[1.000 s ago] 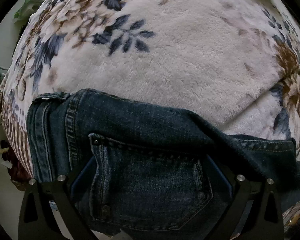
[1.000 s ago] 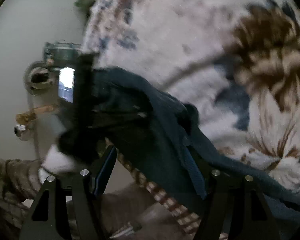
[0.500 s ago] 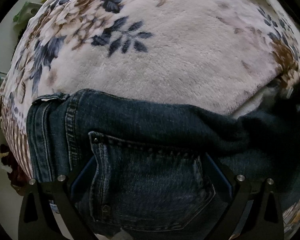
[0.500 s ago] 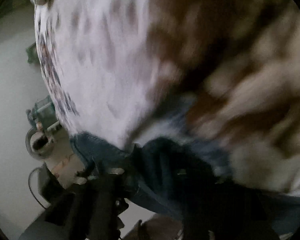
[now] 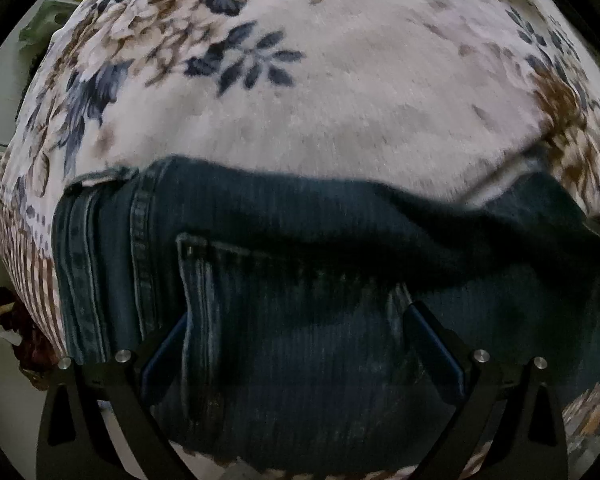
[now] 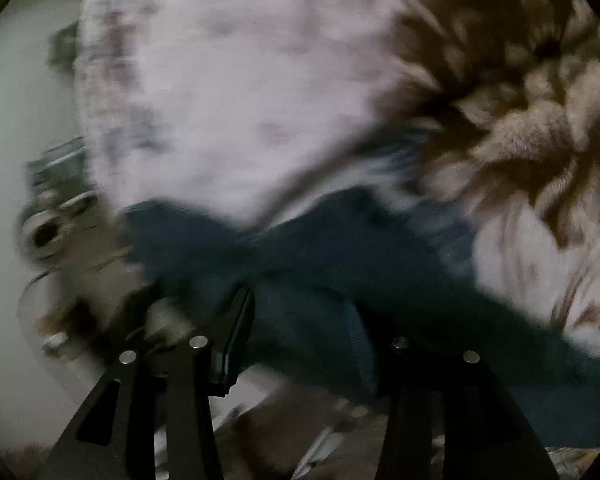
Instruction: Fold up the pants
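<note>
Jeans [image 5: 300, 300] lie at the near edge of the floral blanket [image 5: 340, 120], back pocket [image 5: 284, 320] up. Left gripper [image 5: 296, 344] spread wide over the pocket, gripping nothing. Right gripper [image 6: 300, 328] has denim between its fingers (grip unclear, blurred). Fold with the seams aligned. No containers visible.

Plush floral blanket [image 5: 360, 92]; green cloth [image 5: 46, 26] beside its edge

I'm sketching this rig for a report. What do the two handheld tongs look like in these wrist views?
Both the left tongs and the right tongs are matte black angular fingers with triangular cutouts, each finger carrying two round silver screw heads and a dark blue flat pad on its inner face. No cables, markings or sleeves show.
</note>
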Action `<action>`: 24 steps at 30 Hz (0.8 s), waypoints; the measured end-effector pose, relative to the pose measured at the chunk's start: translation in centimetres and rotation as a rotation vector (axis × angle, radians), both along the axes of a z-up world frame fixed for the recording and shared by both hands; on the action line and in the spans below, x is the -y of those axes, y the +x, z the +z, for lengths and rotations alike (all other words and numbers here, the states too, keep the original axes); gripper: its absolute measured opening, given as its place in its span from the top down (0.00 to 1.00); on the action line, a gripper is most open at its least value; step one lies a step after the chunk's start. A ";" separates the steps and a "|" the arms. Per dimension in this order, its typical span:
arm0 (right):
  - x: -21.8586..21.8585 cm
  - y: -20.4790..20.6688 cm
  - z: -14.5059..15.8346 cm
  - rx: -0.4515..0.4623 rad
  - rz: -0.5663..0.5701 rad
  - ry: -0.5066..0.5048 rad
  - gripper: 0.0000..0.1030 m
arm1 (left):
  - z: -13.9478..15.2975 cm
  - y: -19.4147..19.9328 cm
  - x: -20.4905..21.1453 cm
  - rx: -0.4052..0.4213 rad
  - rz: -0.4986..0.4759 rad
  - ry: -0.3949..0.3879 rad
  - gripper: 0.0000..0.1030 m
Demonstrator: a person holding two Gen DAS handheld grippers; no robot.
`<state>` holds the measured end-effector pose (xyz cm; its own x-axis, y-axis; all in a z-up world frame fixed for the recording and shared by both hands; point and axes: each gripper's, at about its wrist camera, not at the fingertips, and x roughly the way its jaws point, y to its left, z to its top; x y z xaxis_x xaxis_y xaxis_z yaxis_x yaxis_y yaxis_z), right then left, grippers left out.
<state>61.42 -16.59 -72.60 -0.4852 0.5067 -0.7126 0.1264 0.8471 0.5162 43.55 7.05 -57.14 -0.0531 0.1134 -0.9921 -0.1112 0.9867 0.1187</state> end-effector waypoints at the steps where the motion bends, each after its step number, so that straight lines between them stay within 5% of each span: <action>1: 0.4 0.5 -0.9 0.011 -0.055 -0.010 0.58 | 0.0 -0.4 0.1 -0.002 -0.008 0.001 0.00; 4: 2.2 1.2 -1.9 -0.024 -0.264 0.018 0.59 | -0.3 -1.4 0.7 0.007 -0.063 0.028 0.00; 8: 4.5 -0.9 0.9 0.081 -0.335 0.069 0.57 | -1.9 -1.3 0.6 0.004 -0.066 0.050 0.00; 11: 8.2 -3.5 4.1 0.143 -0.435 0.134 0.43 | -2.1 -1.7 0.8 0.046 -0.058 0.076 0.00; 13: 12.2 -6.3 6.6 0.240 -0.537 0.092 0.31 | -1.9 -1.8 1.1 0.039 -0.055 0.099 0.00; 17: 23.6 -12.9 9.8 0.385 -0.695 -0.052 0.27 | -0.1 -1.7 2.3 0.013 -0.006 0.115 0.00; 19: 30.7 -17.9 10.5 0.403 -0.805 -0.159 0.27 | 1.5 -1.5 4.6 0.039 -0.001 0.090 0.00; 24: 46.5 -29.0 9.7 0.405 -1.118 -0.307 0.27 | 3.9 -1.6 11.5 0.073 -0.041 0.181 0.00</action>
<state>32.40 -63.07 -62.89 0.3926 0.2869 -0.8738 0.7377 0.4691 0.4855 41.98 -4.42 -53.19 0.0264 0.2913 -0.9563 -0.0857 0.9537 0.2882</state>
